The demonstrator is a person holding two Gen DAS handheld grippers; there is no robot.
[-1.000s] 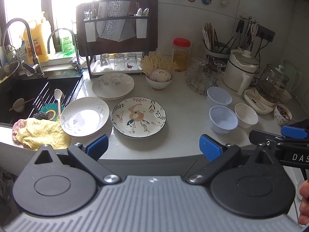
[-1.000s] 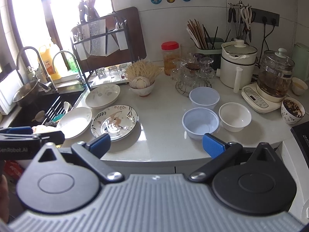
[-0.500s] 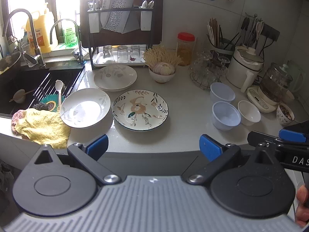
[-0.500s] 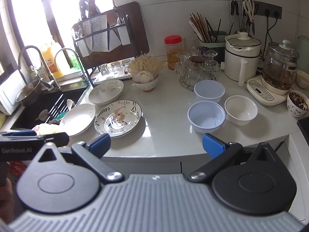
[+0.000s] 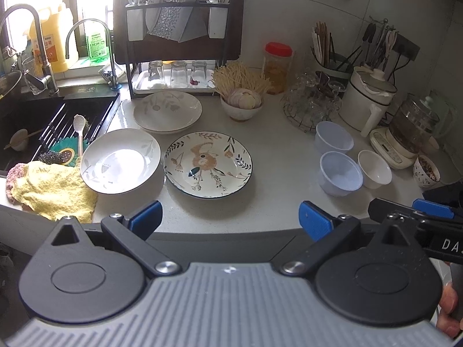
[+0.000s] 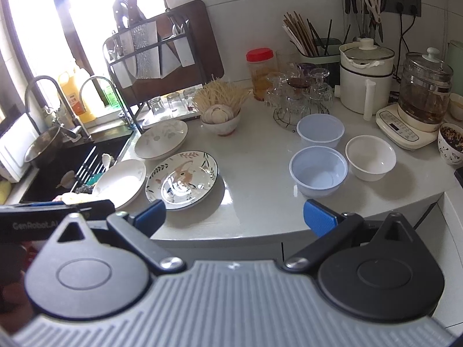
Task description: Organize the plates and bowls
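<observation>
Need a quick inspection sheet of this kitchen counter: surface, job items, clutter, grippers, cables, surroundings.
Surface: pale counter, dry-looking, glossy.
Job's things: three plates grouped by the sink; three bowls to their right, all empty.
Clutter: garlic bowl, glasses on wire stand, red-lidded jar, yellow cloth.
Grippers: left gripper and right gripper open, empty, short of the counter.
Cables: plugs in wall socket.
Surroundings: sink, dish rack, kettle.
</observation>
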